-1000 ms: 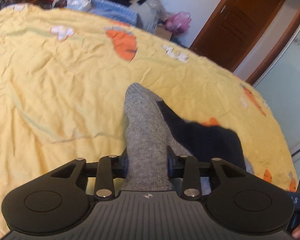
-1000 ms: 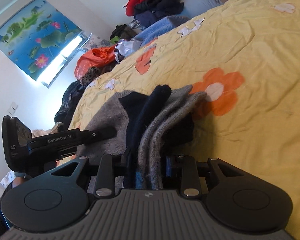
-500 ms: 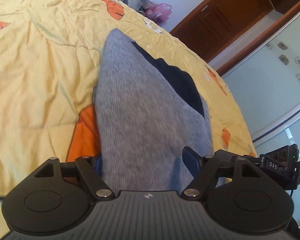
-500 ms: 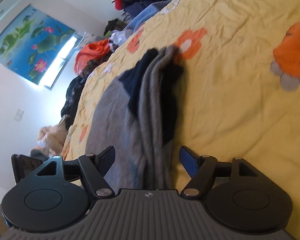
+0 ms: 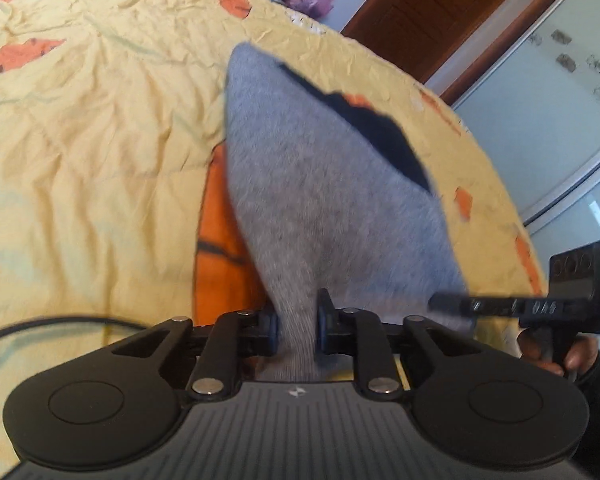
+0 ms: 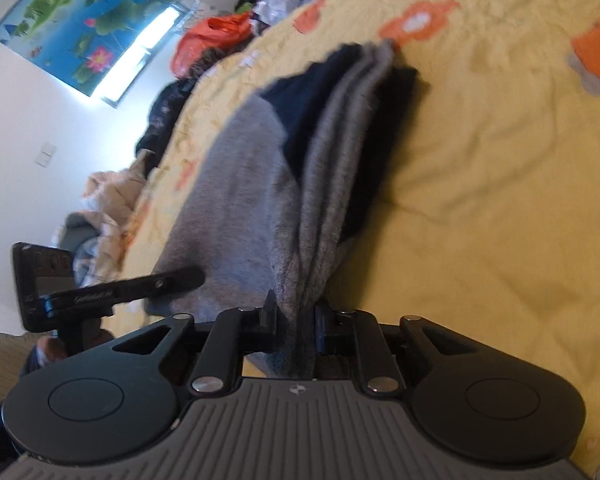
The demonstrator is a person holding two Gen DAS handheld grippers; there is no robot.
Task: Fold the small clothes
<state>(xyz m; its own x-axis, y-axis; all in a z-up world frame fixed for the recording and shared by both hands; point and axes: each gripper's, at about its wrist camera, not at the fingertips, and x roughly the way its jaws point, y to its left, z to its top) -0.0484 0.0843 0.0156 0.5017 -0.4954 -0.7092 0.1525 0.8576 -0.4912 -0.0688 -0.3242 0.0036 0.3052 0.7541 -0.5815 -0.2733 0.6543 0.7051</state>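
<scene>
My left gripper (image 5: 296, 330) has its jaws closing on a pinch of grey knit, the pads already pressing the cloth from both sides. My right gripper (image 6: 296, 330) is doing the same on a thicker bunch, several grey layers stacked edge-on with dark navy beside them. Each view shows the other tool low at the side, so both of us hold the near edge of the same garment (image 5: 324, 200).

I judge the fold about half done. The garment lies on the bed (image 5: 92, 152), doubled at least once: in the right view I count stacked layers along its right side, while its left part lies as one flat grey panel. Its far end tapers to a point with a navy section (image 5: 384, 136) showing there. What remains, I think, is to carry this near edge toward the far end, lay it down and smooth it. I cannot tell what sort of garment it is.

The knit is fine, soft and slightly fuzzy, limp enough to sag between my two grips. The bed's cover is thin yellow cotton, heavily creased, printed with orange and white flowers (image 6: 416, 24).

Farther off, a heap of unsorted clothes (image 6: 216, 36) sits past the bed's far edge, below a lotus picture (image 6: 84, 24). In the left view a brown wooden door (image 5: 452, 12) stands far right.
</scene>
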